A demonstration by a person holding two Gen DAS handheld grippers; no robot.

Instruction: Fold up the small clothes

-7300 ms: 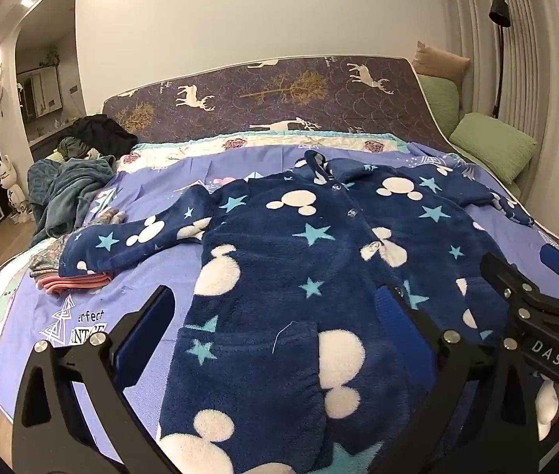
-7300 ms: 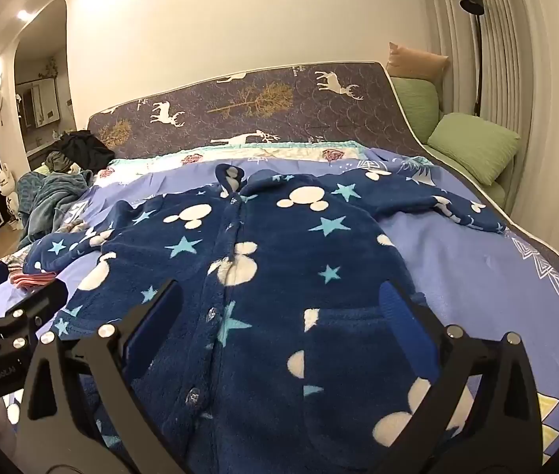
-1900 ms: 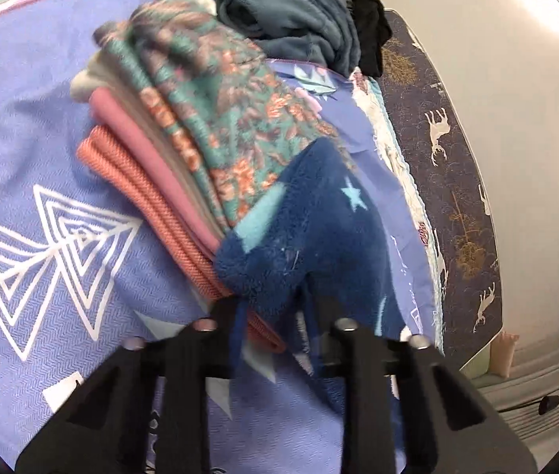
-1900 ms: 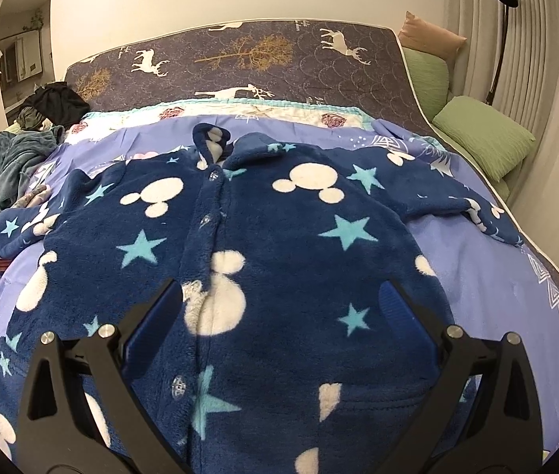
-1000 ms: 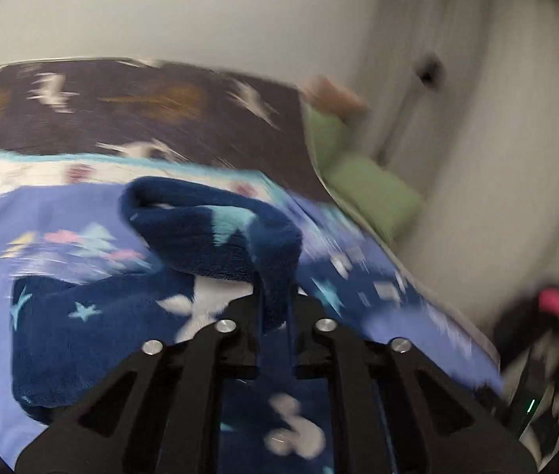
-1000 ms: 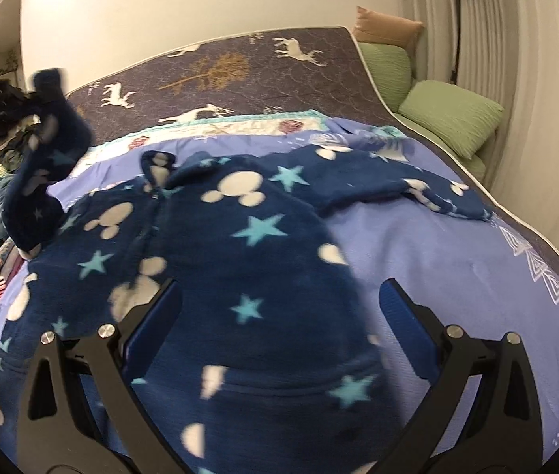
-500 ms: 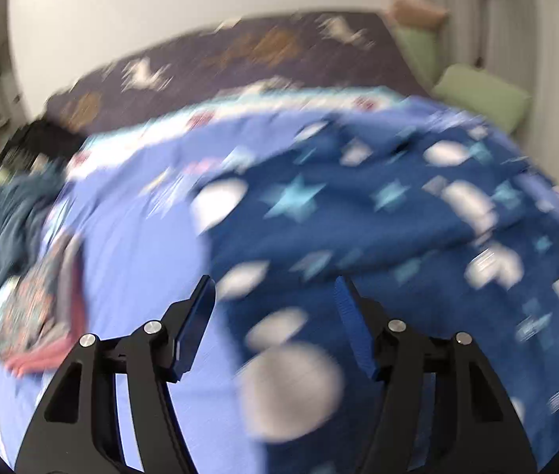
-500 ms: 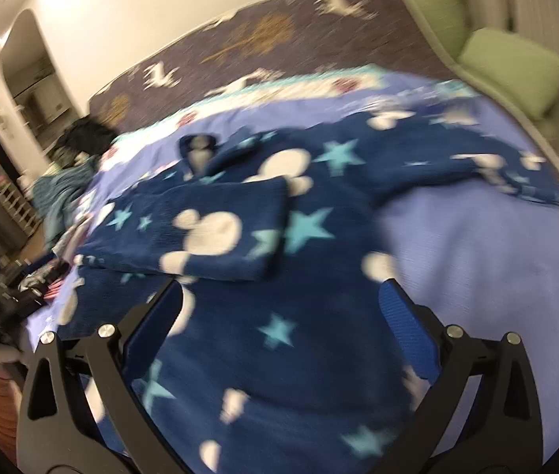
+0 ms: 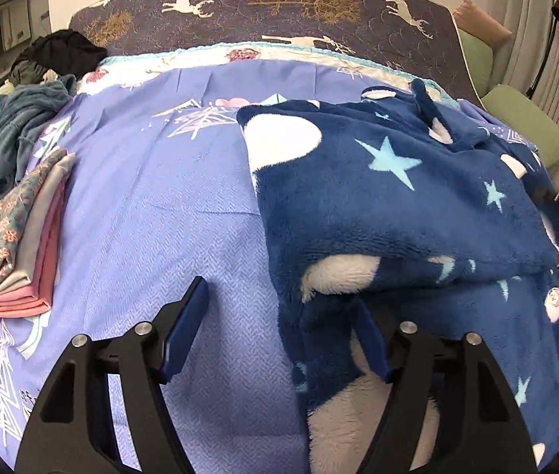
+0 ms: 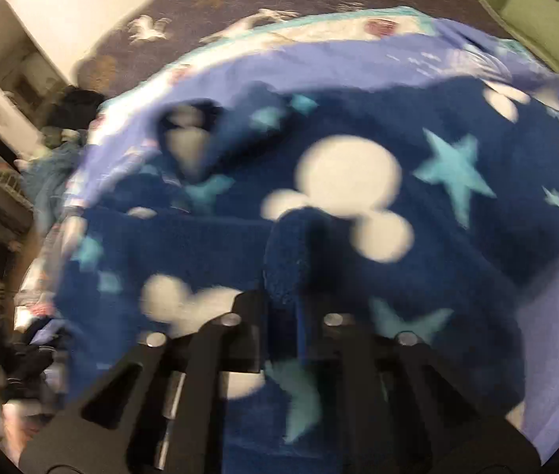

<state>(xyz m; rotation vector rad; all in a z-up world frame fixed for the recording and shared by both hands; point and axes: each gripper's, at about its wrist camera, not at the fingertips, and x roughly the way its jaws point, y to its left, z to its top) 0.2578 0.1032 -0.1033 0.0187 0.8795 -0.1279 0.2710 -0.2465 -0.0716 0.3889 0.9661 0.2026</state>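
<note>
A navy fleece top (image 9: 417,213) with white mouse heads and pale blue stars lies on the purple bedsheet (image 9: 153,205). Its left sleeve is folded across the chest. My left gripper (image 9: 279,339) is open and empty, straddling the garment's left edge. In the blurred right wrist view my right gripper (image 10: 299,316) is shut on a bunched fold of the same top (image 10: 358,181), pinched between the jaws. The right sleeve's end is out of view.
A stack of folded clothes (image 9: 19,245) lies at the bed's left edge. A heap of teal and dark clothes (image 9: 23,118) sits behind it. Green pillows (image 9: 524,126) lie at the right by the deer-print headboard (image 9: 279,4).
My left gripper carried the left sleeve over the chest, let it go and opened. My right gripper, open a moment ago, has closed on a fold of the fleece top.
</note>
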